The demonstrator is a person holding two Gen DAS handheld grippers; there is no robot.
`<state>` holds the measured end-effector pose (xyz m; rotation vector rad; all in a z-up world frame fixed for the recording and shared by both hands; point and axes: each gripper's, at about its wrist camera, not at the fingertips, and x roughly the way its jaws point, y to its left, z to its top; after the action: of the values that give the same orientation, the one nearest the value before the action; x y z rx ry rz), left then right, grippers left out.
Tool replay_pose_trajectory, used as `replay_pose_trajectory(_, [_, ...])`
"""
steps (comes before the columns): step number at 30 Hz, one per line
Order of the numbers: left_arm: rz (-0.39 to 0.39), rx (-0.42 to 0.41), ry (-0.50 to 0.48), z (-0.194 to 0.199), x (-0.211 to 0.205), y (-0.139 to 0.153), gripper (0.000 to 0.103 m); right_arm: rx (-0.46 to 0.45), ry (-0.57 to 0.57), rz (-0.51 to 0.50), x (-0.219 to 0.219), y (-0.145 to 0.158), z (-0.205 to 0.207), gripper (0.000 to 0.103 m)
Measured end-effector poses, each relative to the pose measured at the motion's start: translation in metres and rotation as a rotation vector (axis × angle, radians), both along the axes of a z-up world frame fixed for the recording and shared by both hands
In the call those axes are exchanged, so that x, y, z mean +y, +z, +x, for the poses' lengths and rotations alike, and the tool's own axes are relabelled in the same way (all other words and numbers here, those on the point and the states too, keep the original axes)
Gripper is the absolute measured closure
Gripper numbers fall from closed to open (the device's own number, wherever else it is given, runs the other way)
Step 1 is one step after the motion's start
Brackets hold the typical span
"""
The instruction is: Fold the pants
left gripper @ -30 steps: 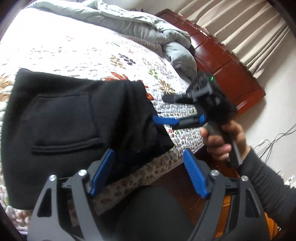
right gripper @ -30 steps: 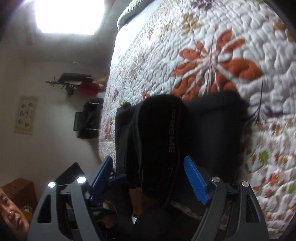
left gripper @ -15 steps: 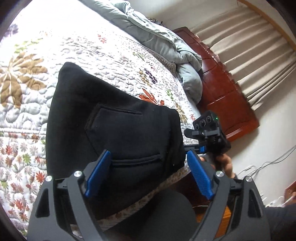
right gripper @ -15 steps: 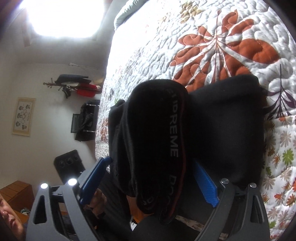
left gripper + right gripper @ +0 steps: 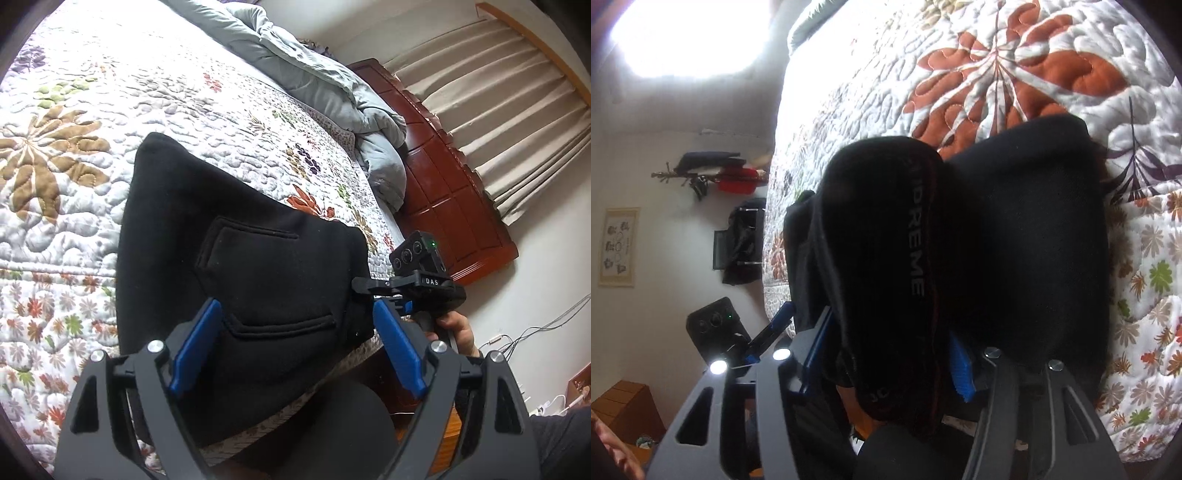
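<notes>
The black pants (image 5: 236,266) lie folded on the floral quilt (image 5: 74,110) at the bed's edge, back pocket facing up. My left gripper (image 5: 295,350) is open, its blue fingers straddling the near edge of the pants above the pocket. My right gripper (image 5: 417,291) shows at the pants' right edge. In the right wrist view the waistband end (image 5: 886,277), lettered "PREME", bulges between the blue fingers of my right gripper (image 5: 886,354), which are closed against it. The left gripper (image 5: 746,343) shows at the lower left there.
A grey duvet (image 5: 332,92) is bunched at the far side of the bed. A red-brown wooden headboard (image 5: 450,184) and beige curtains (image 5: 517,110) stand to the right. Cables lie on the floor at the wall (image 5: 535,332).
My left gripper moved in over the pants so its fingers now straddle the near edge. My right gripper moved onto the waistband and its fingers narrowed around it.
</notes>
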<state>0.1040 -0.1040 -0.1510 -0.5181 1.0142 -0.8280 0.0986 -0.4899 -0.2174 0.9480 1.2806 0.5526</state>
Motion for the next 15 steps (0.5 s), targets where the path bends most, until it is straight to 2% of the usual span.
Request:
replay_pose_trajectory(3, [0.014,0.001,-0.019,0.001,-0.002,-0.002,0.019,-0.022,0.033,0.062,0.006,-0.007,0.005,0.042])
replay_pose_trajectory(4, [0.020,0.004,-0.020,0.002,-0.003,-0.004,0.019,-0.026,0.037,0.070,0.008,-0.009,0.007,0.046])
replay_pose_trajectory(5, [0.023,0.006,-0.019,0.002,-0.003,-0.005,0.019,-0.031,0.037,0.065,0.010,-0.010,0.009,0.063])
replay_pose_trajectory(7, [0.031,0.008,-0.019,0.003,-0.005,-0.005,0.019,-0.039,0.030,0.065,0.012,-0.012,0.011,0.082])
replay_pose_trajectory(15, [0.052,0.006,-0.023,0.008,-0.010,-0.001,0.019,-0.100,0.032,-0.048,0.011,0.017,-0.001,0.087])
